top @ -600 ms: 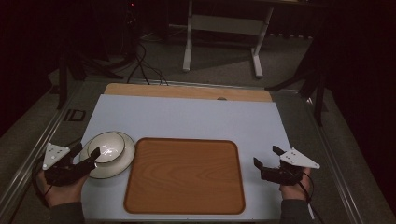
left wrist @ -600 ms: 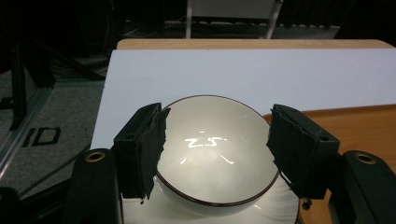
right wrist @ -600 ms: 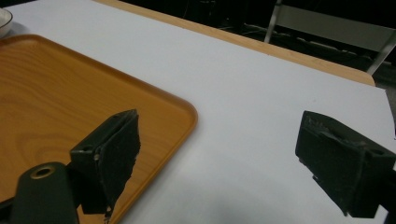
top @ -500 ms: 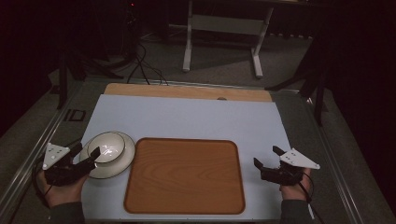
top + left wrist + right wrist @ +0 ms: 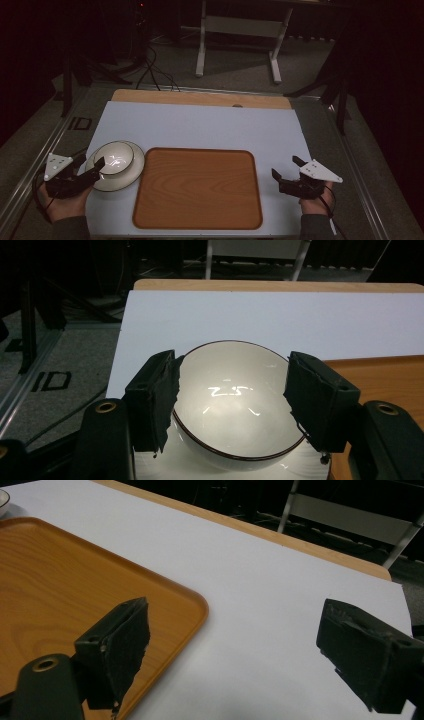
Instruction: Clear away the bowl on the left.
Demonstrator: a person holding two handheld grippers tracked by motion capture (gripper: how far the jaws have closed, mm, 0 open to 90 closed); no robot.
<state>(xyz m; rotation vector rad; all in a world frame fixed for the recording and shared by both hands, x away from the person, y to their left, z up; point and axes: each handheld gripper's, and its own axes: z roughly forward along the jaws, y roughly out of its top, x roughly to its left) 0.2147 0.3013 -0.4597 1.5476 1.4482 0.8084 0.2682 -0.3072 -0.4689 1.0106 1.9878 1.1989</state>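
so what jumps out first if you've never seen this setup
The glossy white bowl on its saucer at the table's left, with the left gripper open around its rim. Then the big bare wooden tray in the middle, and the right gripper open beside it.

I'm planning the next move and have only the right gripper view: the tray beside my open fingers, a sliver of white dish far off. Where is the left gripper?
Observer: The left gripper is at a white bowl, with its fingers open on either side of it.
Operator: Is that bowl on the tray?
Observer: No. It sits on a white plate on the pale sheet, just left of the wooden tray.
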